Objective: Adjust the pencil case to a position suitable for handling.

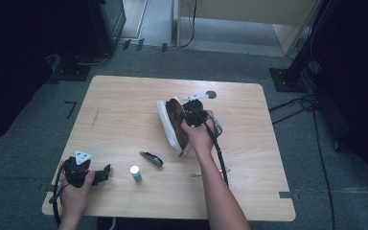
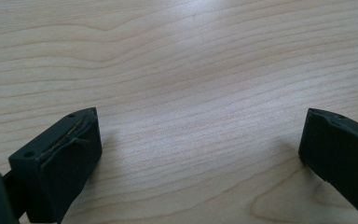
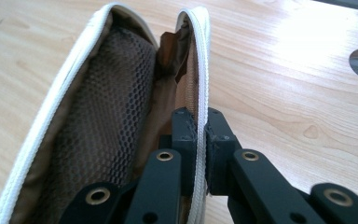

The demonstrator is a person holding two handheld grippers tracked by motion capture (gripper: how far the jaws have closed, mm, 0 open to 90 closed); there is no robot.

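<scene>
Jaws of the right gripper clamp the white zipped rim of an open, brown mesh-lined pouch, a small bottle at seven o'clock, while the left gripper rests spread wide.

Dim high view; glare top right, close-ups.

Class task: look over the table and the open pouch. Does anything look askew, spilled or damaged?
Nothing is spilled or visibly damaged. The open pouch stands open on the table, its zipped edge pinched by the right gripper. A small bottle stands upright.
</scene>
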